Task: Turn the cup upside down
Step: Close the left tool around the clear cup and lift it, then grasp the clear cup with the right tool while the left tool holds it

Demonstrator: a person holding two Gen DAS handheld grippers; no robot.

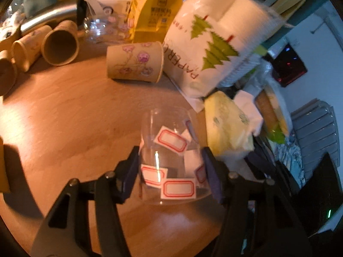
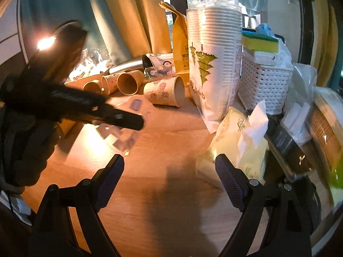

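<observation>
A clear plastic cup [image 1: 171, 150] with several red-bordered white labels sits between the fingers of my left gripper [image 1: 171, 156], which is shut on it; its narrow end points away from the camera, above the wooden table [image 1: 75, 117]. In the right wrist view the same cup [image 2: 120, 135] shows blurred under the black left gripper, held by a gloved hand. My right gripper [image 2: 169, 167] is open and empty above the table, right of the cup.
Several paper cups lie on their sides at the back [image 1: 135, 61] [image 1: 61, 47]. A bag of stacked paper cups [image 1: 210, 42] [image 2: 214, 64], a yellow pouch [image 1: 154, 6], a tissue pack [image 1: 227, 124] [image 2: 235, 145] and a white basket [image 2: 263, 85] crowd the right side.
</observation>
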